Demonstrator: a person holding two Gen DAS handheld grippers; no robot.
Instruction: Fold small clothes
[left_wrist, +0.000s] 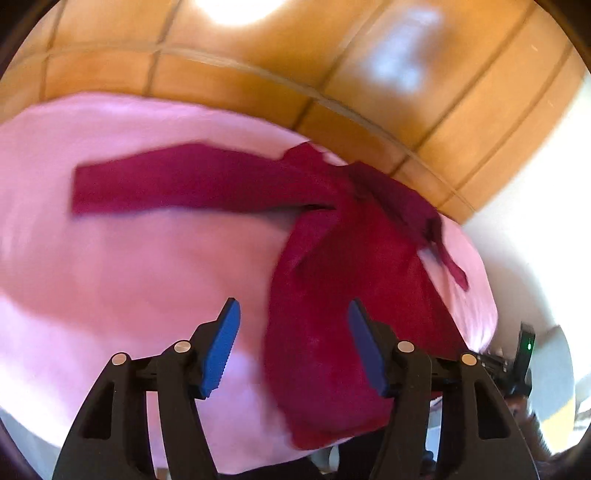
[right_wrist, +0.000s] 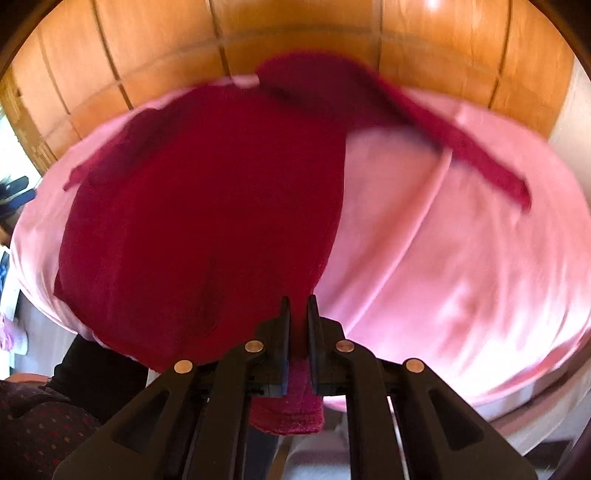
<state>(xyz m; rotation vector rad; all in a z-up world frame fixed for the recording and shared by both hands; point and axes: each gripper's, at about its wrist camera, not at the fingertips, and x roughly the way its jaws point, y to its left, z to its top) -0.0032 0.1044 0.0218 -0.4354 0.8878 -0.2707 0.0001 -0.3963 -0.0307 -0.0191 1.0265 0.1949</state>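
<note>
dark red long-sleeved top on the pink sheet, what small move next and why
Probably bring the open left gripper down onto the near hem of the dark red long-sleeved knit top. The right gripper already pinches one hem corner, while the left jaws hang apart over the pink bedsheet, holding nothing.

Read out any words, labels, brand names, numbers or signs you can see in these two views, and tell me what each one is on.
None can be read.
The dark red garment, the pink cover and the wood panelling carry no visible print.
Both views are motion-blurred.
Neither the left hand-held gripper nor the right hand-held gripper shows a readable marking.
The small black device with a green light shows no legible label.
</note>
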